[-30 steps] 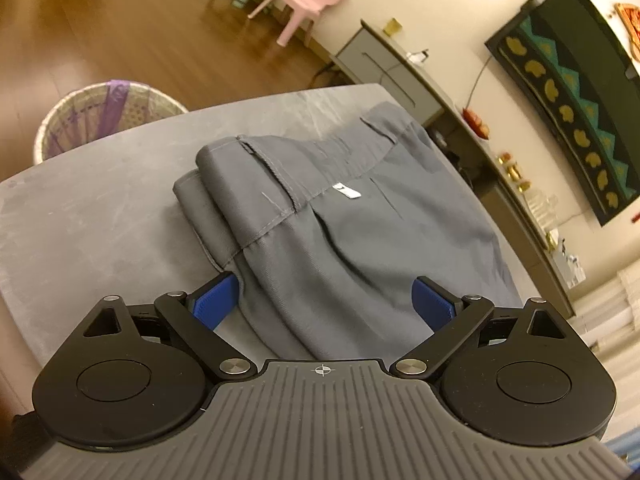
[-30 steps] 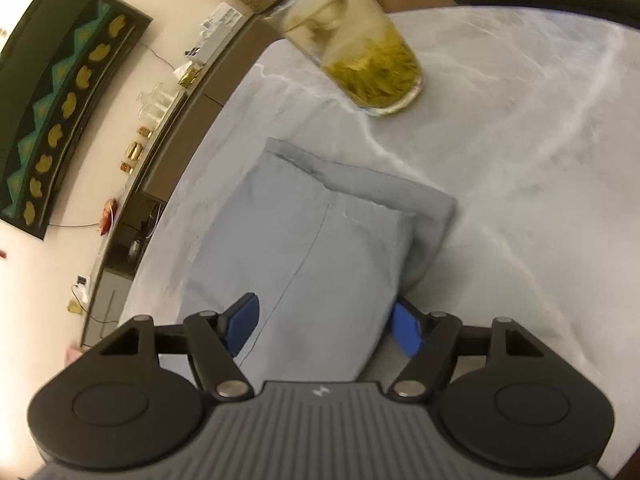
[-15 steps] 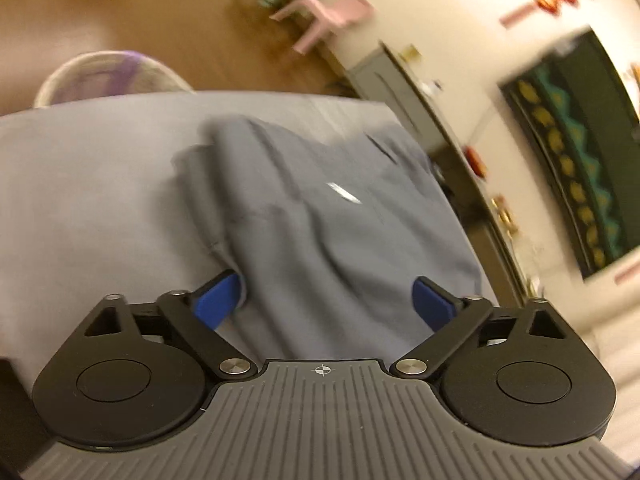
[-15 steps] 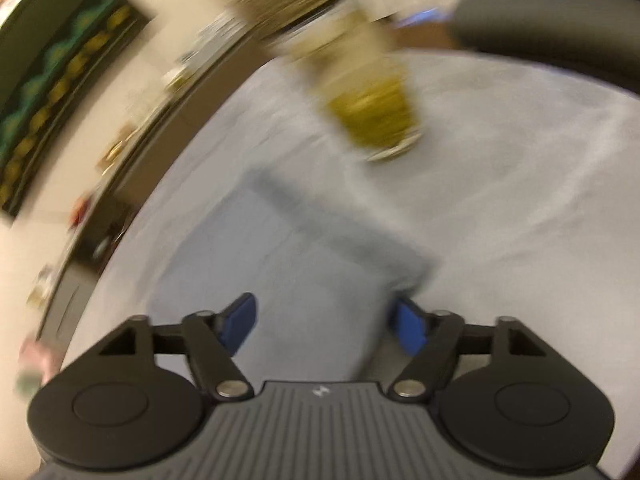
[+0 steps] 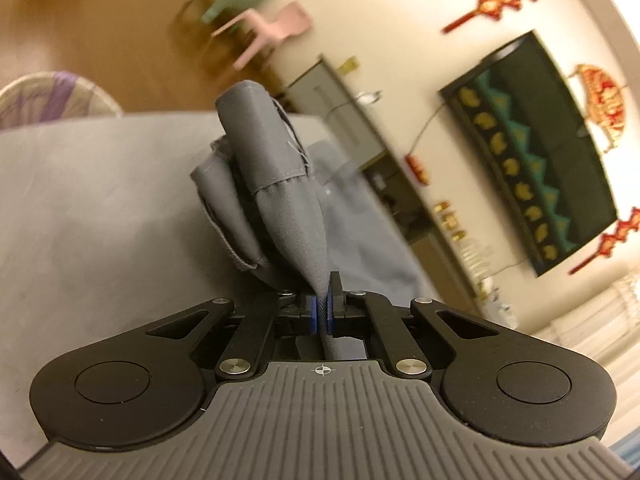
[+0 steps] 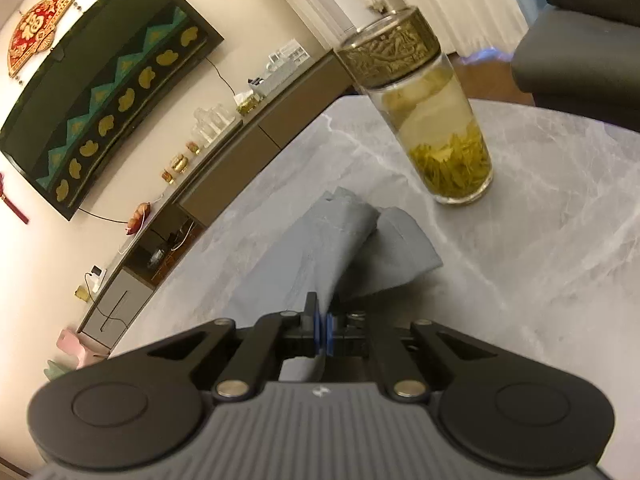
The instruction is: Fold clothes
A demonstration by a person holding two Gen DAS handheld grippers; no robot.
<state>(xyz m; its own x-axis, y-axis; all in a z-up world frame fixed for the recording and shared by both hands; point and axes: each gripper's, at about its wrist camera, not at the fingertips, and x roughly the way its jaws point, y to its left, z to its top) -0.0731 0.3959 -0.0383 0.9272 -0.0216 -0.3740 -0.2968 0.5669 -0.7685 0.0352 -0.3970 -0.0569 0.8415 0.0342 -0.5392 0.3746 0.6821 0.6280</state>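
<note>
Left claw (image 5: 322, 312) clamped on a pinch of grey trousers (image 5: 276, 184), blue pads pressed together with the cloth running up between them; right claw (image 6: 323, 330) likewise clamped on the same garment's other end (image 6: 332, 248), fabric caught between its pads. Trousers partly raised off the counter (image 5: 80, 208): waistband end bunched and standing up in front of the left claw, hem end peeled up near the right claw, the rest lying flat toward the counter's far edge. In the right wrist view, lower layer of cloth spread on the marbled counter (image 6: 540, 272), reaching toward the glass tea bottle (image 6: 432, 120) but apart from it.

Judged step: near edge gripped at both ends, ready to be carried over for a fold. To do it well: lift both ends evenly, level with each other, so the fold line stays straight. Keep gentle tension between the two claws to stop the middle sagging. Carry the gripped edge toward the far edge of the counter and lay it down squarely on the flat part, edges matched. Watch the bunched waistband; likely several layers caught there, so shake out or lower slowly to avoid a lumpy crease. Steer the right end clear of the tea bottle near the far right corner, tall, narrow and probably easy to tip. Release only once the cloth rests flat.

Beyond the counter: laundry basket (image 5: 48, 96) on the wooden floor off the left edge, two small chairs (image 5: 264, 20) further off, dark wall panel (image 5: 536, 148) above a low sideboard (image 6: 248, 140).
</note>
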